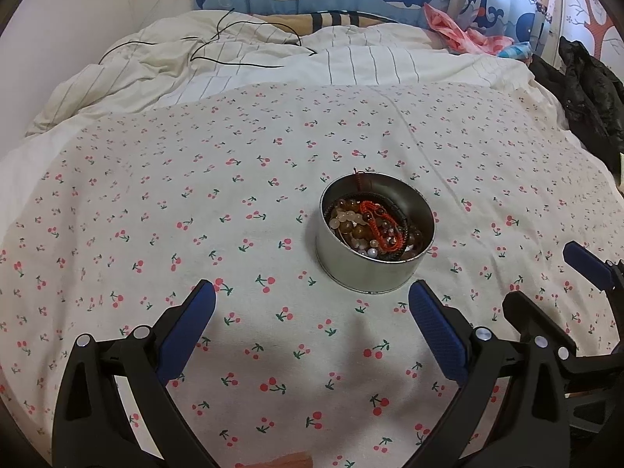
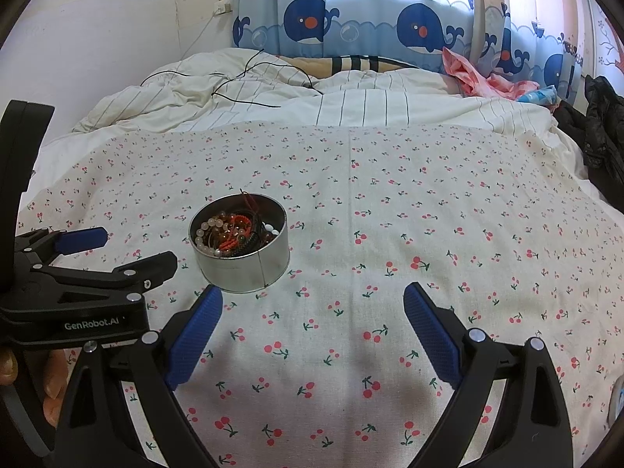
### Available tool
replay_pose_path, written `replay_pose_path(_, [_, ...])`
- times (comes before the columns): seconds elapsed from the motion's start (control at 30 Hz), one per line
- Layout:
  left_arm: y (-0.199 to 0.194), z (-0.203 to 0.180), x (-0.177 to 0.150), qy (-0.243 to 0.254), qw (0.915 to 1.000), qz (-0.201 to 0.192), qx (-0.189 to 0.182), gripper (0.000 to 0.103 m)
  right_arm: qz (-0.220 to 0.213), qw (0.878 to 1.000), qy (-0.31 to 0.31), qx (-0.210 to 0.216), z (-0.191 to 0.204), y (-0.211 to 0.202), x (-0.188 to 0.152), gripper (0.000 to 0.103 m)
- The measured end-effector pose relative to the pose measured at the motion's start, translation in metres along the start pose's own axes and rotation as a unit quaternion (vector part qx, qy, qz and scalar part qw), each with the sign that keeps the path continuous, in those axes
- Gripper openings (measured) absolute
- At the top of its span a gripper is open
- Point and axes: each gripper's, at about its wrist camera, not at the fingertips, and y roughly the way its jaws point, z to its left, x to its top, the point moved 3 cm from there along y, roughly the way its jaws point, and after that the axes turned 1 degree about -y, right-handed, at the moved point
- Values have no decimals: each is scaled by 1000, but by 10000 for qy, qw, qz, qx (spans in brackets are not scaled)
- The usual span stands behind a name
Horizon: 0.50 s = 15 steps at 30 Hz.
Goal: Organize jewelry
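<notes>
Both grippers gape, empty: left gripper (image 1: 312, 292) and right gripper (image 2: 313, 292) just short of the tin (image 1: 375, 234) of beads (image 1: 372, 226); "GenRobot.AI" marks the left.

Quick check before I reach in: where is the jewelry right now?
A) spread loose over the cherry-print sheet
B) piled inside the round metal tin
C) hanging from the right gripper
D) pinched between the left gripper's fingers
B: the beaded bracelets and red cord lie heaped inside the round silver metal tin, while the left gripper and right gripper are both open and hold nothing.
</notes>
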Motion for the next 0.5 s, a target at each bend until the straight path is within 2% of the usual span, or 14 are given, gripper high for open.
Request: replay_pose_path(0.5, [0, -2, 0, 26, 10000, 20, -4, 95, 2, 10000, -5, 2, 0, 0, 1, 90])
